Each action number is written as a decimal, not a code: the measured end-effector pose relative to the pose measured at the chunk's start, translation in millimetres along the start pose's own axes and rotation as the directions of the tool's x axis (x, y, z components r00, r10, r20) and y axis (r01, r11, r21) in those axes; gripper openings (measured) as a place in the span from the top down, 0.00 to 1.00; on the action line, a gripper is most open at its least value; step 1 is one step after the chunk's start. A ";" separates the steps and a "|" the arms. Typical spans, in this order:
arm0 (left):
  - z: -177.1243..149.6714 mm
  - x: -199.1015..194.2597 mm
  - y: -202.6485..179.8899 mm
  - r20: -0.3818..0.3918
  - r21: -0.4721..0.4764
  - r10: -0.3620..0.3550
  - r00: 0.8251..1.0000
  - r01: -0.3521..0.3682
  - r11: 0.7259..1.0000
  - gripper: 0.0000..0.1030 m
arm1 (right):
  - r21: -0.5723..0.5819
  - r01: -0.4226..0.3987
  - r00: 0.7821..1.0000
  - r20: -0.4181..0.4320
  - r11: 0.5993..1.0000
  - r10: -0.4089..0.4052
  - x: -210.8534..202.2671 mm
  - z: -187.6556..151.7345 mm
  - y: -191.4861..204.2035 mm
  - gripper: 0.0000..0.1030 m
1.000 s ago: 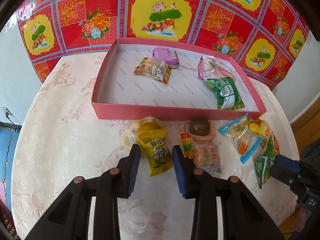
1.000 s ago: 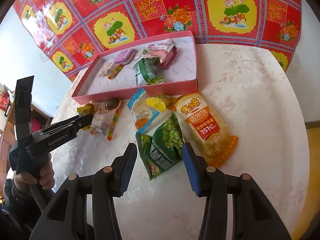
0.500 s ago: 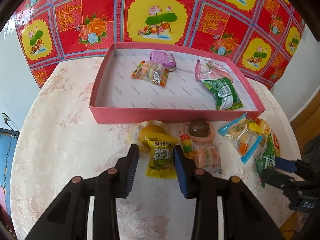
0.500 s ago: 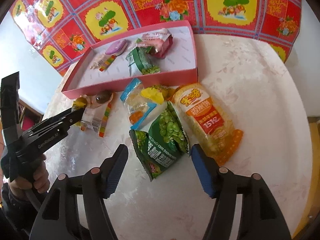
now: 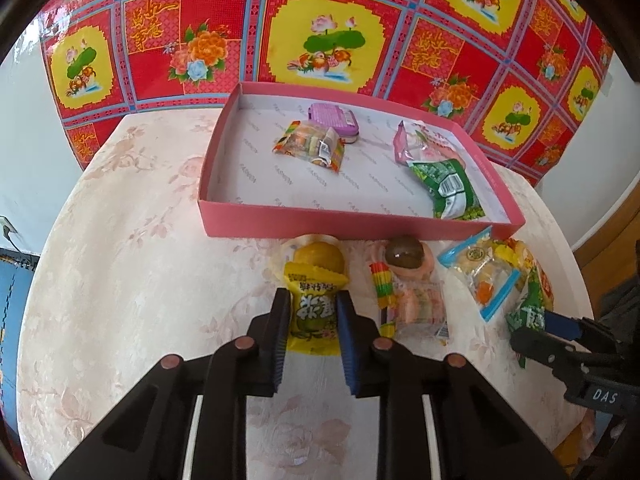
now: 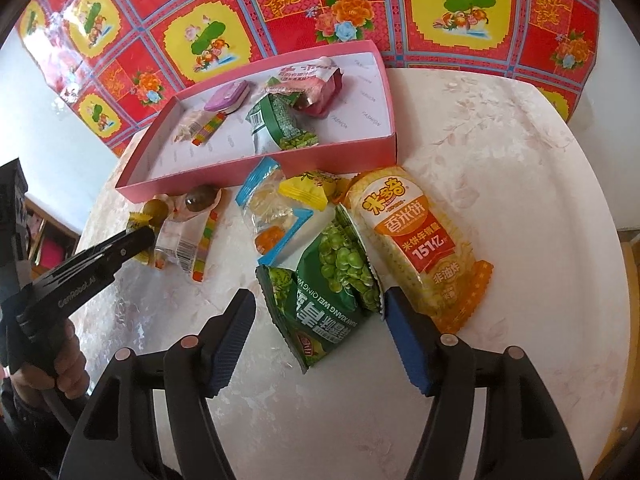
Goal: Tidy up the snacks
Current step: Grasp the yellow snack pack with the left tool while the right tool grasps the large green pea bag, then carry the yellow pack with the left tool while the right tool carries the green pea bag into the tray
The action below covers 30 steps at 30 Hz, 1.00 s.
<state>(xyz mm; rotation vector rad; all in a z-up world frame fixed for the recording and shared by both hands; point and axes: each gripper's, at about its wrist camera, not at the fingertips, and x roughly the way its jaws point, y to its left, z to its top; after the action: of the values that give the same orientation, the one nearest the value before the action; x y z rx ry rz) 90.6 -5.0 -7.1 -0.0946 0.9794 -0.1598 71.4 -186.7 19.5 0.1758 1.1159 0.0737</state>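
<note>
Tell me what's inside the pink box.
Pink box holds a purple tin, a candy pack, a pink pouch and a green bag. Whatever lies beneath them is covered.

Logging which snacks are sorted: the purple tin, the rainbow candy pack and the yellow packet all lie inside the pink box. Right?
Not quite. In the left wrist view the yellow packet is outside the pink box, on the table, pinched between the left gripper fingers. The purple tin and rainbow candy pack are inside.
</note>
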 end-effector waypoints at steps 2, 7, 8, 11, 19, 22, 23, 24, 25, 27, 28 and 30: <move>-0.5 -2.4 0.7 0.004 -0.001 -0.001 1.000 0.001 1.000 0.77 | -0.002 0.001 1.000 0.001 1.000 -0.001 -0.1 0.0 0.9 0.31; -0.2 -10.6 2.4 0.022 -0.008 -0.004 1.000 0.004 1.000 0.77 | 0.016 -0.021 0.999 0.034 1.000 0.021 -1.4 -2.1 -3.6 0.31; -0.3 -12.2 2.4 0.024 -0.009 -0.004 1.000 0.005 1.000 0.77 | 0.019 -0.014 0.999 0.038 1.000 0.013 -1.8 -2.4 -4.4 0.36; -0.8 -16.4 1.3 0.033 -0.005 -0.007 0.999 0.007 1.000 0.77 | -0.005 0.025 0.998 0.065 1.000 -0.025 -3.1 -6.5 -2.9 0.45; -2.4 -28.9 0.5 0.057 0.002 -0.012 0.998 0.012 1.000 0.77 | -0.072 0.056 0.994 0.096 0.996 -0.049 -3.6 -17.3 8.7 0.53; -2.1 -33.6 1.0 0.065 -0.001 -0.010 0.998 0.010 1.000 0.77 | -0.077 0.032 0.995 0.093 0.997 -0.025 -5.3 -20.0 10.6 0.55; -2.1 -34.7 1.2 0.067 -0.001 -0.010 0.998 0.010 1.000 0.77 | -0.080 0.026 0.995 0.097 0.996 -0.018 -6.9 -20.8 11.6 0.55; -1.8 -36.5 1.4 0.071 -0.002 -0.009 0.997 0.010 1.000 0.77 | -0.084 0.023 0.995 0.103 0.996 -0.015 -8.7 -21.3 13.1 0.55; -1.6 -37.9 1.5 0.074 -0.002 -0.009 0.997 0.009 1.000 0.77 | -0.087 0.021 0.994 0.112 0.996 -0.011 -11.6 -21.9 14.5 0.55; -1.2 -40.6 1.5 0.080 -0.001 -0.008 0.997 0.008 1.000 0.77 | -0.095 0.015 0.992 0.129 0.995 -0.003 -17.1 -21.6 16.5 0.55; -0.5 -41.7 1.4 0.082 -0.001 -0.007 0.997 0.007 1.000 0.77 | -0.099 0.011 0.990 0.139 0.995 0.003 -20.5 -21.1 17.5 0.55; 1.6 -43.9 2.1 0.086 -0.002 -0.006 0.996 0.007 1.000 0.77 | -0.105 0.005 0.988 0.151 0.994 0.010 -25.7 -20.7 19.0 0.55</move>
<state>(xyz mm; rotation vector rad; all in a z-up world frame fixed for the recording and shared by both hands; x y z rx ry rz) 68.1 4.9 29.4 -0.1060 0.8930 -0.1594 42.1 -169.7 36.8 0.0874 0.9575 0.1190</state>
